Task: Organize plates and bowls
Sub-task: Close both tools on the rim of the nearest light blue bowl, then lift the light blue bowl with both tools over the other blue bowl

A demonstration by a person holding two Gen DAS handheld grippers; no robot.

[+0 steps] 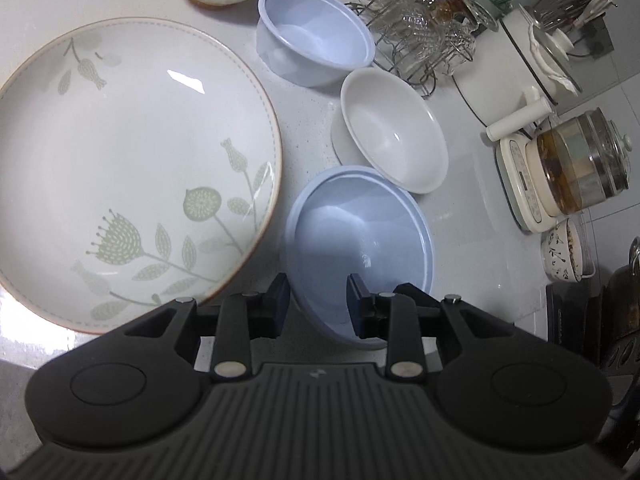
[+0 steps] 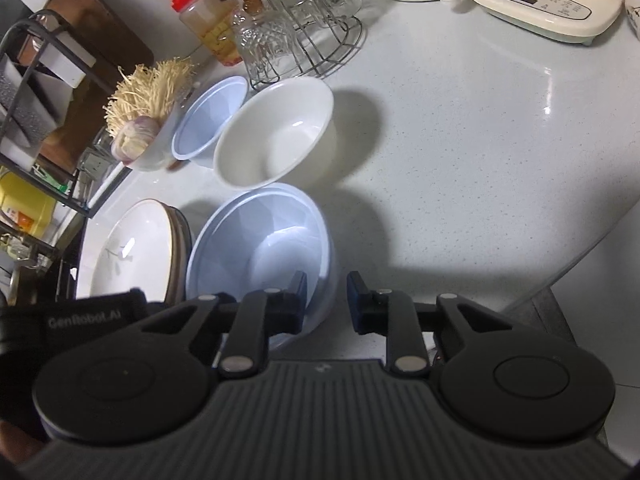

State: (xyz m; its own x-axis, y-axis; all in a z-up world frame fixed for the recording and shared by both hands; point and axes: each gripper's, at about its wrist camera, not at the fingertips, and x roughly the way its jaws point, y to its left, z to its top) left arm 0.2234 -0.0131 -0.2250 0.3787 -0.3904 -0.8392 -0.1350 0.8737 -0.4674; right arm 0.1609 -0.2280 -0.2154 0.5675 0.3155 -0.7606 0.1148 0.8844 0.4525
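A large pale blue bowl stands on the white counter, right of a big floral plate that tops a stack of plates. My left gripper straddles the bowl's near-left rim, one finger outside and one inside, with a wide gap between the pads. My right gripper pinches the bowl's opposite rim, one finger inside and one outside. Behind the bowl a white bowl leans on its rim. A smaller blue bowl sits farther back.
A wire rack of glasses, a white pot and a glass kettle on its base line the back. A bowl of garlic and mushrooms and a red-lidded jar stand nearby. The counter edge lies to the right.
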